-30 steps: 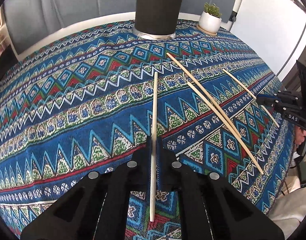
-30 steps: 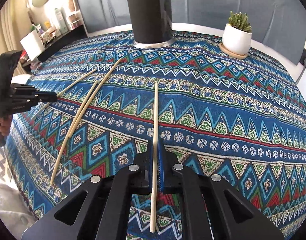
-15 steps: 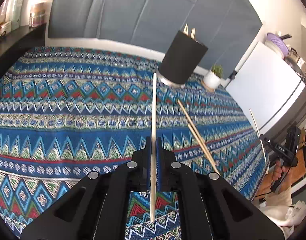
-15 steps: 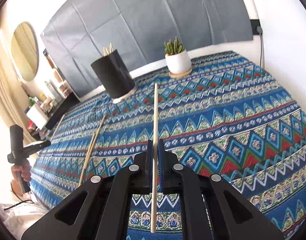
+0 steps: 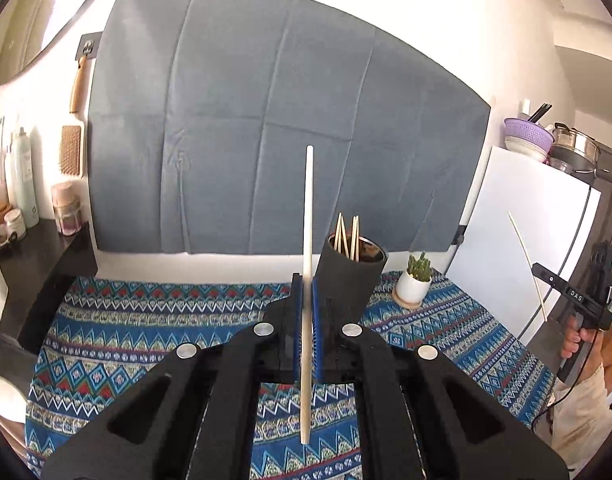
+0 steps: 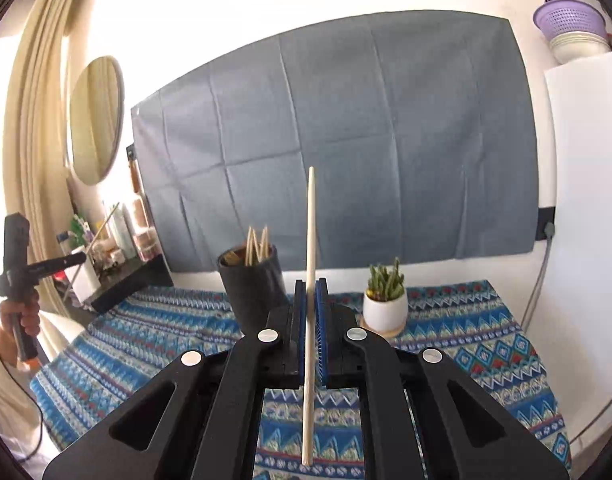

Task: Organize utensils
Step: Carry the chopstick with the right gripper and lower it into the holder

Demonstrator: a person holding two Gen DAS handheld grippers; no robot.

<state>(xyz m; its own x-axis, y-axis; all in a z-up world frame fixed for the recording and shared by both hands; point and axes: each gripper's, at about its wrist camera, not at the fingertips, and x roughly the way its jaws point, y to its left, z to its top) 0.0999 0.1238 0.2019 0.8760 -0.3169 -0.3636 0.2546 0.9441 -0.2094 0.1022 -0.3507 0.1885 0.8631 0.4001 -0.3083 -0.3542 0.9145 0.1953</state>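
One chopstick [image 5: 307,264] is clamped between the pads of the left gripper [image 5: 306,312], another chopstick [image 6: 310,280] the same way in the right gripper [image 6: 310,316], both carried above the table [image 6: 466,320]. This looks like the transfer step. Next, each stick wants tipping over the black holder [image 5: 352,276], which already has several sticks, before letting go.

Lower part of the black utensil holder [image 5: 348,280] hidden behind the left gripper [image 5: 306,280]. Contents beside its chopsticks [image 5: 346,236] too dark to tell. Patterned tablecloth [image 6: 466,320] largely covered by gripper bodies. Bottles on the side shelf [image 6: 117,236] too small to identify.
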